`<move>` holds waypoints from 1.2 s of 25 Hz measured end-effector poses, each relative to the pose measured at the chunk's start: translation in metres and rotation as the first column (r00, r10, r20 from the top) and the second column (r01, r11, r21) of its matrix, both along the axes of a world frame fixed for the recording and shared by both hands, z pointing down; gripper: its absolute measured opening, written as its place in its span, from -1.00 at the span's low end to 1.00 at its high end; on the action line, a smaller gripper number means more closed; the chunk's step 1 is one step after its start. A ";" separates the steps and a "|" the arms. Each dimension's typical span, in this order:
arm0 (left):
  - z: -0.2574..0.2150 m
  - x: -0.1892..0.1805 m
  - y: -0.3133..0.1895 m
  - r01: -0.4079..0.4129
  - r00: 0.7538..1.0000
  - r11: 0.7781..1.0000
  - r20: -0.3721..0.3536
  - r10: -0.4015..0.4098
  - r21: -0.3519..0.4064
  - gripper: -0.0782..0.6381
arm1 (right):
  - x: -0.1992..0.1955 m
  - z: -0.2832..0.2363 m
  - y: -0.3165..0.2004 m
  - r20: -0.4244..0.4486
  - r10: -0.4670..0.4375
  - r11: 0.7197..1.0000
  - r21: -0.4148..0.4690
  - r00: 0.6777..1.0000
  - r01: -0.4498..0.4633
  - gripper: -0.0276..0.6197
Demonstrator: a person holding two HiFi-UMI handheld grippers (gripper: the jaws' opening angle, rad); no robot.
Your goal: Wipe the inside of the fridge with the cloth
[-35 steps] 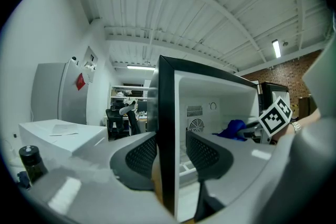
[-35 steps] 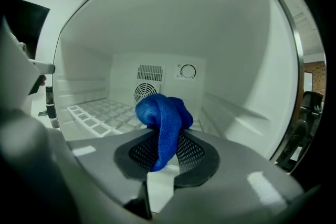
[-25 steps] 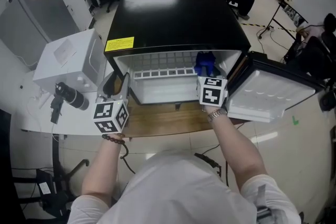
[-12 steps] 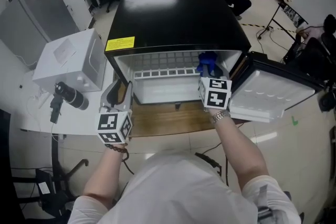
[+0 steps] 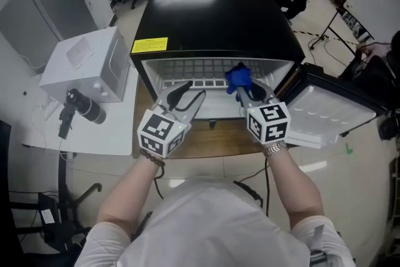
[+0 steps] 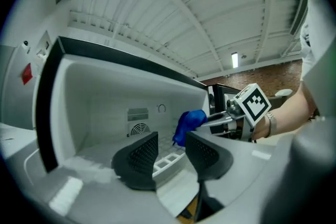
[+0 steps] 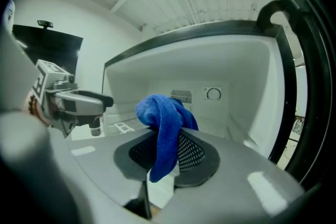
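Busy workshop, black fridge open on a wooden table | right gripper clamps the blue cloth, bunched at the fridge mouth, ready for wiping | left gripper empty, jaws just opening, waits alongside.

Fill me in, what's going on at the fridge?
A person with hand-held tongs in each hand works at a small black fridge with a white interior, its door swung open. The right tongs are clamped on a bunched blue microfibre cloth, held at the fridge's mouth and not visibly pressed on any surface. The left tongs are empty, have just been opening, and point into the opening alongside.
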State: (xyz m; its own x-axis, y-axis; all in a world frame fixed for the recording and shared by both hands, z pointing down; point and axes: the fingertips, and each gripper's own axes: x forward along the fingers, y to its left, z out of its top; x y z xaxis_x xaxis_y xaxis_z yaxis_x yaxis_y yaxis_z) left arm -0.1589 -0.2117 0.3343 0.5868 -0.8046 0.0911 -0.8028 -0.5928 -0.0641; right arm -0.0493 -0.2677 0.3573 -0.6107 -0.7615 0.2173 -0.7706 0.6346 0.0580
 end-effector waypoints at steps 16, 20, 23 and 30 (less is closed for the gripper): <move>-0.016 0.104 0.015 -0.603 0.797 0.793 -0.037 0.602 -0.088 0.04 | 0.003 -0.029 0.076 -0.068 -0.448 0.893 0.026 0.892 0.450 -0.70; -0.016 0.118 0.027 -0.677 0.735 0.728 -0.049 0.677 -0.108 0.05 | 0.009 -0.029 0.088 -0.086 -0.508 0.861 -0.001 0.857 0.509 -0.70; -0.017 0.132 0.038 -0.727 0.685 0.674 -0.069 0.726 -0.128 -0.01 | 0.013 -0.030 0.094 -0.106 -0.551 0.834 -0.024 0.828 0.552 -0.70; -0.013 0.125 0.031 -0.699 0.715 0.706 -0.094 0.693 -0.113 -0.40 | 0.009 -0.022 0.086 -0.125 -0.506 0.862 -0.032 0.853 0.506 -0.69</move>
State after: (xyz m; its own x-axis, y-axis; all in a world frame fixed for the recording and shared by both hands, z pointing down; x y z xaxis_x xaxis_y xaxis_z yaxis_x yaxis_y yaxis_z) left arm -0.0335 -0.1804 0.3210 0.9809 -0.1480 0.1262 -0.1587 -0.9841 0.0794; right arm -0.0405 -0.1818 0.3357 -0.8797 -0.3549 0.3164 -0.3290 0.9348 0.1338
